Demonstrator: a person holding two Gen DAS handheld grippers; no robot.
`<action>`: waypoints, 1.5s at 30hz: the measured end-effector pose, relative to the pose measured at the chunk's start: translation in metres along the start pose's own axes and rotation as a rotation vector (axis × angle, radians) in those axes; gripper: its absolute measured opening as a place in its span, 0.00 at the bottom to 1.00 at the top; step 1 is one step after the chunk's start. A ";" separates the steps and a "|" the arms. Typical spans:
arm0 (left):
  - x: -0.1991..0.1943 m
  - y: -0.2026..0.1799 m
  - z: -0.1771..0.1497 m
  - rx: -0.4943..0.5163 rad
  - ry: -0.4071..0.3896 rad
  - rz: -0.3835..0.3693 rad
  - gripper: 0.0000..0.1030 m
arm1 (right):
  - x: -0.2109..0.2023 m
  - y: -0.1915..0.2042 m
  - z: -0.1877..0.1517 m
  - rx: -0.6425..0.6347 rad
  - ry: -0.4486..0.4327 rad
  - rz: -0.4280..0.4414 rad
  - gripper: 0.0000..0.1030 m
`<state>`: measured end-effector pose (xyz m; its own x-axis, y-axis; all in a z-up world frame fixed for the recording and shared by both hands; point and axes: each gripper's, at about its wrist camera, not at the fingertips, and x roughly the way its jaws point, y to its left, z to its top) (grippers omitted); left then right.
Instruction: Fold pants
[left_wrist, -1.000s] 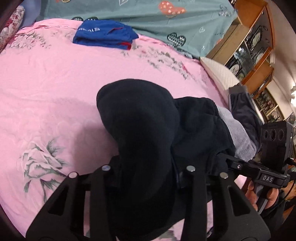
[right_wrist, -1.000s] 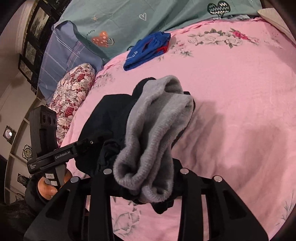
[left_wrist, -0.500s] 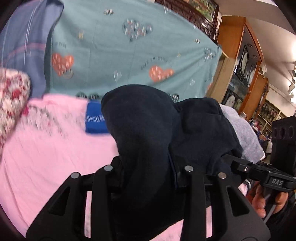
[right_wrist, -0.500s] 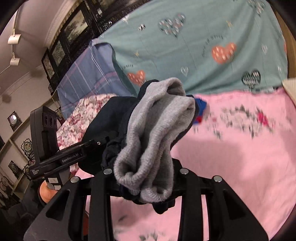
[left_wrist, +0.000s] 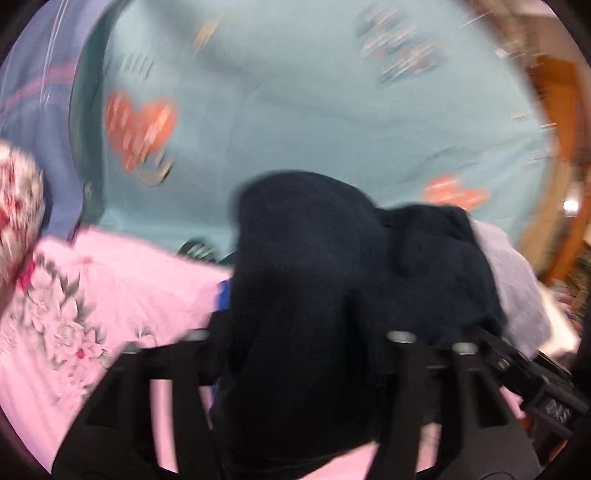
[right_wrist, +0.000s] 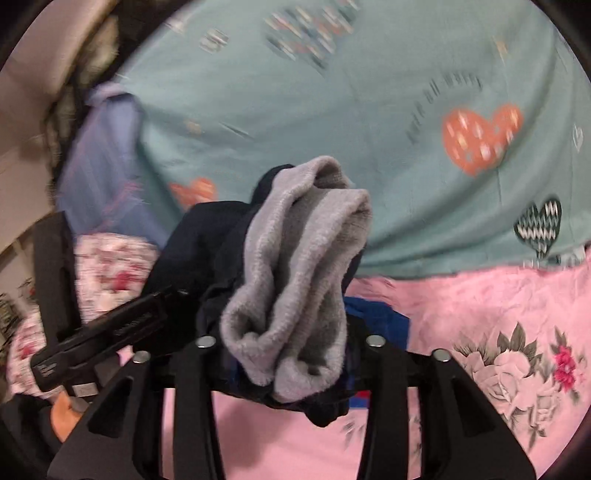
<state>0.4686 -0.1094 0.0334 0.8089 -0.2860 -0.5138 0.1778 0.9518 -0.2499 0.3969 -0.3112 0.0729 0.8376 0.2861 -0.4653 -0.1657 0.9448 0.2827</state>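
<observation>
1. While both cameras blur with motion, the left gripper (left_wrist: 299, 354) is clamped on a thick bunch of the dark pants (left_wrist: 314, 295), the cloth bulging up between its two black fingers (left_wrist: 406, 369) and filling the middle of the left wrist view.
2. The right gripper (right_wrist: 291, 354) is closed on another bunch of the same pants (right_wrist: 207, 251), here showing the grey fleece lining (right_wrist: 295, 280) turned outward over the dark shell.
3. The garment hangs between the two tools, held above the pink floral bedspread (right_wrist: 480, 314); the left tool's body (right_wrist: 110, 332) shows at the left edge of the right wrist view, just beside the dark cloth.
4. A folded blue garment (right_wrist: 384, 321) lies on the bedspread behind the right gripper, mostly hidden by the held cloth.
5. A teal sheet with orange hearts (left_wrist: 295, 110) rises behind the bed in both views.
6. A red-and-white floral pillow (left_wrist: 18, 206) sits at the far left of the left wrist view.
</observation>
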 end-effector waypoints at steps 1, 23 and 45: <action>0.028 0.012 -0.008 -0.025 0.053 0.054 0.77 | 0.032 -0.016 -0.010 0.022 0.071 -0.071 0.52; -0.016 0.036 -0.014 -0.059 -0.014 0.156 0.96 | -0.001 -0.019 -0.005 0.026 -0.024 -0.163 0.62; -0.545 -0.037 -0.165 0.180 -0.234 -0.057 0.98 | -0.498 0.126 -0.174 -0.227 -0.212 -0.110 0.99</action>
<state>-0.0715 -0.0073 0.1875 0.8984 -0.3257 -0.2945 0.3057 0.9454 -0.1129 -0.1321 -0.3066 0.1942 0.9428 0.1628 -0.2910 -0.1595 0.9866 0.0352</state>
